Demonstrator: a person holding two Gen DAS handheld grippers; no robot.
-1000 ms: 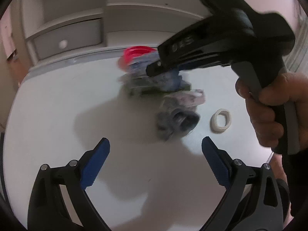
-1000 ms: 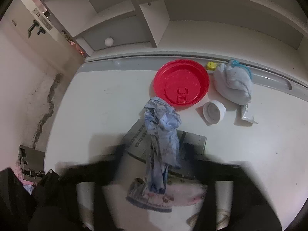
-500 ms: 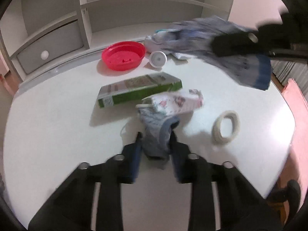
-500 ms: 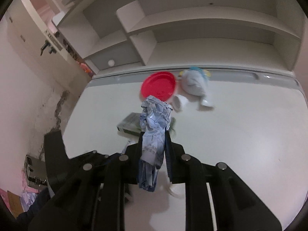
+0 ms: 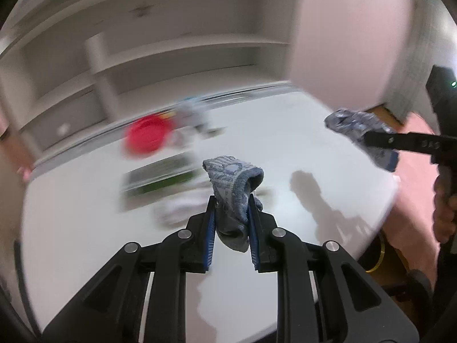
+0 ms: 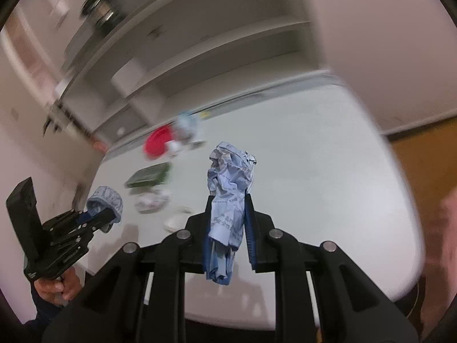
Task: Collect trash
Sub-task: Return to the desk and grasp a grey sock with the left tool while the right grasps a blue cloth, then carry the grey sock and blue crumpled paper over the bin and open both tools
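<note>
Left gripper (image 5: 230,214) jaws just closed, clamped on grey sock (image 5: 232,183); right gripper (image 6: 227,214) pinches crumpled blue paper (image 6: 230,177). Both lifted off white table (image 5: 85,228). Keep squeeze firm, carry level; box (image 5: 160,177) at 10 o'clock remains.

Crumpled blue paper (image 6: 228,194) between pinching jaws above white table (image 6: 328,157).

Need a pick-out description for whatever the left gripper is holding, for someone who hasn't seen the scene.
Over the near part of the white table, the left gripper has just closed on a blue-grey sock. Its ribbed knit cuff sets it apart from the paler, crumpled printed wrapper pinched in the right gripper.
</note>
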